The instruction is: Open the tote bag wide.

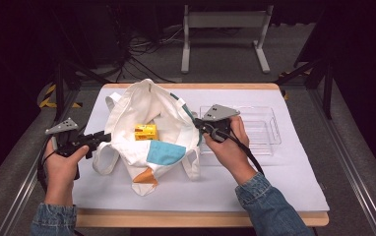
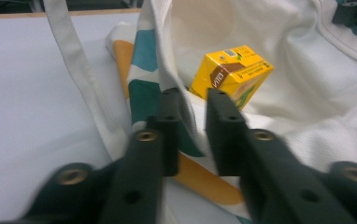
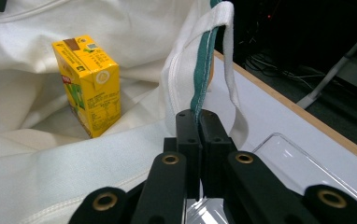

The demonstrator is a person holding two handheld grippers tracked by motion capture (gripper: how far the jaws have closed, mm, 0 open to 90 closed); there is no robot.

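Near edge, high view: 2 denim-sleeved forearms come in, each hand on a gripper. Left gripper (image 1: 97, 138) is at the left rim of the tote bag (image 1: 127, 110). In the left gripper view its jaws stand apart with the bag's edge fabric running between them. The frame is blurred, so I can't tell if they actually pinch it; looks released or only half closed. Right gripper (image 1: 199, 124) is at the bag's right rim. In the right gripper view its jaws are clenched tight on the rim, right at the green-trimmed seam (image 3: 200, 79), and the cloth rises taut above them.

Mid table: the bag lies on the white table cover (image 1: 284, 177), mouth held open. 1 yellow juice carton (image 1: 145, 132) sits inside on the bag's inner cloth, tilted a bit, touching neither gripper. One bag handle (image 1: 105, 162) loops loose toward the near left.

Further right: clear plastic tray (image 1: 262, 129), just beyond the right hand, looks empty.

Far: table's wooden edge, then floor, cables, a metal stand.

Step, my read: bag mouth is being spread to expose the carton. Likely next: keep the right side pinned and free the left to reach in for the carton. That needs jaws wide enough for the box, and clear of the loose cloth. Tray seems the probable drop spot.
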